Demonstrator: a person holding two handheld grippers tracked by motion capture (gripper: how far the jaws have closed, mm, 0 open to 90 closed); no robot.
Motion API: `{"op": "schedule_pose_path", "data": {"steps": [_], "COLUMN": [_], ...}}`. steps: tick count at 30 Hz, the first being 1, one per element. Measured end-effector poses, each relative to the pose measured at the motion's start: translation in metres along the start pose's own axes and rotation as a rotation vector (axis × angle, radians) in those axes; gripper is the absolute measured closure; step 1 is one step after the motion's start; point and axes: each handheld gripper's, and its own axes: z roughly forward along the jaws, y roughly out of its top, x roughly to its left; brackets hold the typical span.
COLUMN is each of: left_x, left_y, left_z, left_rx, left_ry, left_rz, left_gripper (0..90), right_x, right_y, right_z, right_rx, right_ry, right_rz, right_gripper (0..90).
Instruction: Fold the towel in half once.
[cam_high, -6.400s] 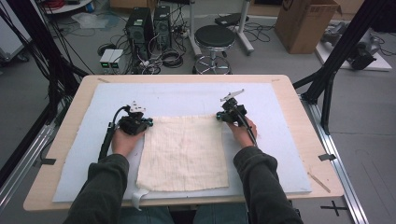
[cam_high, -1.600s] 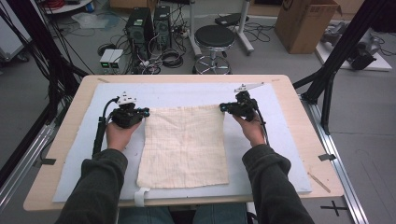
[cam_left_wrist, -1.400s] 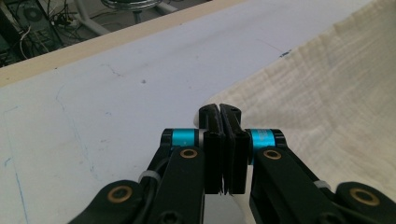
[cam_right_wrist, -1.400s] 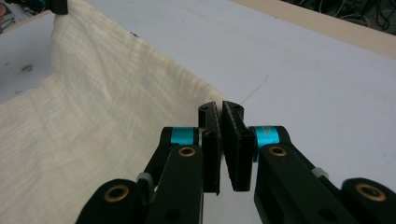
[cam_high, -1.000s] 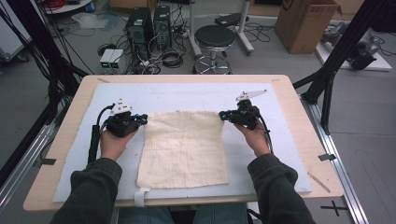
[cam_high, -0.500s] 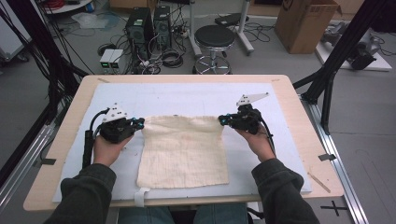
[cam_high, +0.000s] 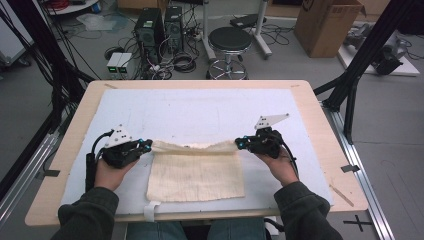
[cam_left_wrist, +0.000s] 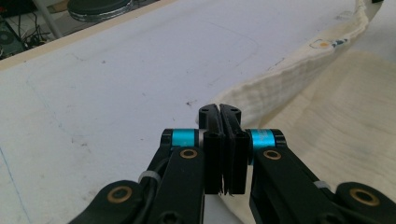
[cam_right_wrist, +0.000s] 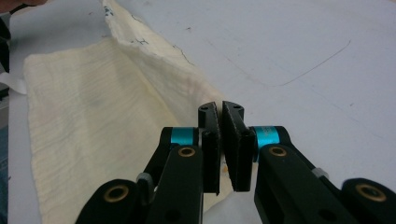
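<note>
Cables: a black lead trails from the left gripper (cam_high: 145, 146) along the person's left hand (cam_high: 109, 172) toward the near-left part of the table (cam_high: 75, 120).
Left gripper: held low over the white mat (cam_high: 200, 112), jaws pressed together and pinching the far-left corner of the cream cloth (cam_high: 196, 176); in the left gripper view the cloth (cam_left_wrist: 345, 116) emerges from between the closed pads and stretches off to the right.
Left plate: a grey three-cornered plate (cam_high: 120, 135) sits on top of that gripper, tilted.
Cloth: in the near middle of the mat, its near part flat, its far edge lifted off the surface and pulled taut between the two grippers, sagging slightly at the middle.
White tab: a small strip (cam_high: 151, 210) at the near edge of the table, just beside the cloth's near-left corner.
Right gripper (cam_high: 239, 144): level with the left one, jaws squeezed onto the far-right corner of the cloth; the right gripper view shows the fabric (cam_right_wrist: 93, 121) caught between the pads and running away to the left.
Right hand (cam_high: 280, 165): wrapped round the gripper body, dark sleeve behind it.
Background: a black stool (cam_high: 230, 40) and a cardboard box (cam_high: 325, 22) stand on the floor beyond the far edge.
</note>
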Motion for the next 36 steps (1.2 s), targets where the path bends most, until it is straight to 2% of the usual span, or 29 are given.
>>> {"op": "schedule_pose_path", "data": {"steps": [2,10,14,18,25,28,36], "left_x": [-0.003,-0.019,-0.025,-0.031,-0.041,-0.045,-0.056], "left_y": [-0.003,-0.011,-0.015,-0.02,-0.027,-0.03,-0.043], "left_z": [-0.002,-0.013,-0.019,-0.025,-0.038,-0.042,-0.045], "left_rx": [0.0,0.01,0.001,0.008,0.007,-0.002,0.02], "left_ry": [-0.007,-0.028,-0.04,-0.048,-0.058,-0.068,-0.075], "left_rz": [0.002,0.062,0.066,0.09,0.101,0.084,0.098], "left_gripper": [87.7,87.7,87.7,87.7,87.7,87.6,87.6], "right_x": [0.003,0.022,0.031,0.039,0.046,0.048,0.058], "right_y": [-0.003,-0.014,-0.019,-0.024,-0.03,-0.035,-0.048], "right_z": [-0.003,-0.011,-0.013,-0.014,-0.016,-0.016,-0.014], "right_rx": [-0.004,-0.004,0.001,0.008,0.014,0.026,0.048], "right_ry": [0.006,0.014,0.026,0.029,0.038,0.044,0.058], "right_rz": [-0.001,-0.032,-0.038,-0.049,-0.052,-0.048,-0.05], "right_gripper": [85.8,85.8,85.8,85.8,85.7,85.7,85.5]}}
